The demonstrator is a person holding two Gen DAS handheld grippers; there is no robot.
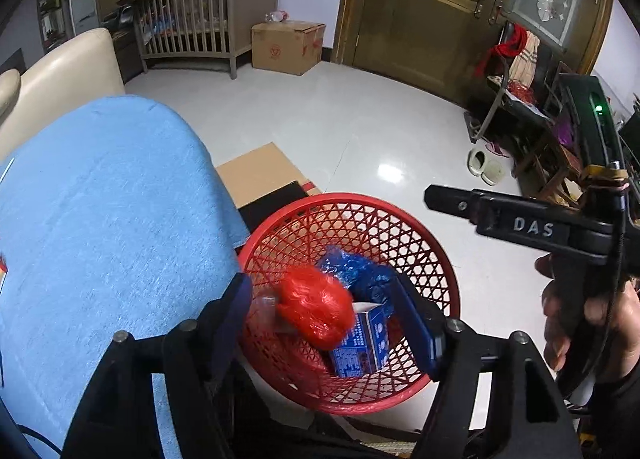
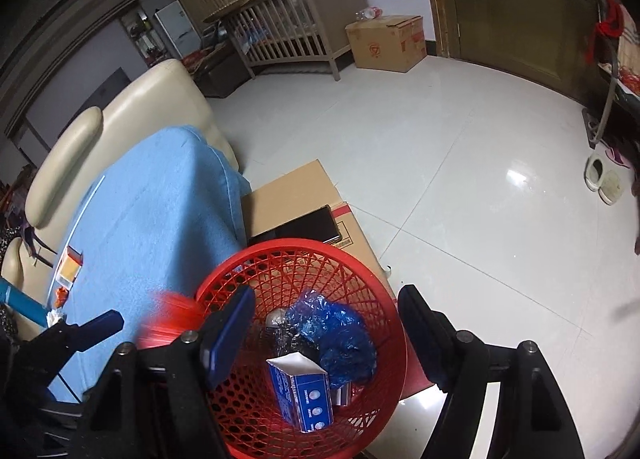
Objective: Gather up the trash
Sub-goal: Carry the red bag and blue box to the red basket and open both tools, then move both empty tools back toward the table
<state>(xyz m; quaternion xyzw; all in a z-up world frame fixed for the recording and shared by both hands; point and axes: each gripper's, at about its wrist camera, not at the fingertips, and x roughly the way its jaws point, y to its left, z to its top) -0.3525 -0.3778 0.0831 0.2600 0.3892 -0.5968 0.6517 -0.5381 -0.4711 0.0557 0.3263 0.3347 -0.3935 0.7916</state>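
Note:
A red mesh basket (image 1: 400, 219) stands on the floor beside a blue-covered couch seat; it also shows in the right wrist view (image 2: 304, 251). It holds a blue carton (image 2: 304, 395) and crumpled blue plastic (image 2: 340, 335). My left gripper (image 1: 328, 315) is open above the basket, and a crumpled red plastic bag (image 1: 316, 305) hangs blurred between its fingers, touching neither pad. That bag shows as a red blur (image 2: 172, 319) at the basket's left rim. My right gripper (image 2: 328, 323) is open and empty over the basket; it appears in the left wrist view (image 1: 436, 197) from the side.
Small wrappers and an orange packet (image 2: 68, 267) lie on the blue cover (image 2: 152, 227). A flat cardboard box (image 2: 296, 195) with a dark tablet (image 2: 304, 227) lies behind the basket. A crib (image 1: 192, 23), a carton (image 1: 288, 45), slippers (image 1: 484, 165) and a cluttered shelf ring the tiled floor.

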